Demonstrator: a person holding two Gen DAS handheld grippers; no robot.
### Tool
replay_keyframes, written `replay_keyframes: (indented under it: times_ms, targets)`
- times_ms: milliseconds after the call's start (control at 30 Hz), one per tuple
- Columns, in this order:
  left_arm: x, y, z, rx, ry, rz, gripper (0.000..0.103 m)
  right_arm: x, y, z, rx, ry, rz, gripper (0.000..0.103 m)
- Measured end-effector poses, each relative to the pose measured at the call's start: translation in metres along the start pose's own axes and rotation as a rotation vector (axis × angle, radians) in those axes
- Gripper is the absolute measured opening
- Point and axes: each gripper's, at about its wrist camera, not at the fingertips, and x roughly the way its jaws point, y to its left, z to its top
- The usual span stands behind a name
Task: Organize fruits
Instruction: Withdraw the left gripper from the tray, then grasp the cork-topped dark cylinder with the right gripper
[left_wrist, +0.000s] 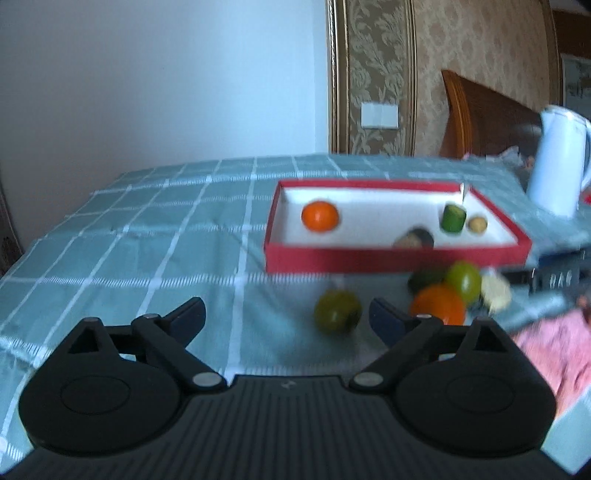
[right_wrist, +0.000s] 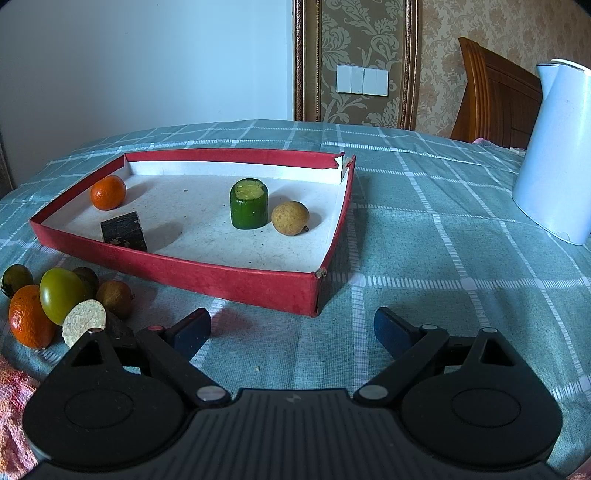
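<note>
Both grippers gape above cloth before the red tray (right_wrist: 236, 275).

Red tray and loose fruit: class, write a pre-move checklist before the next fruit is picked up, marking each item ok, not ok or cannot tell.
1. Left gripper open, nothing held: ok.
2. Right gripper open, nothing held: ok.
3. Red tray has bare floor free for more fruit: ok.
4. Lone green fruit sits apart from the pile, ahead of the left gripper: ok.
5. Sharp left view: not ok, blurred.
6. White kettle stands away from the tray: ok.
</note>
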Motion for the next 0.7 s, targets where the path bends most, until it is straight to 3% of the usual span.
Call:
replay_keyframes:
  times_ms: [267,433,700]
  targets:
    - [0.012,0.007,-0.016,-0.012,0.059,-0.008,0.094,-0.012,-0.007,-0.004,0.033,-0.038,0.025,0.096]
    - [0.017,0.012,-0.017,-0.031,0.086,-0.029,0.098,-0.037,-0.01,-0.011,0.083,-0.08,0.136,0.096]
    - [0.022,0.009,-0.018,-0.017,0.114,-0.026,0.103,-0.06,0.033,-0.019,-0.08,-0.136,0.225,0.096]
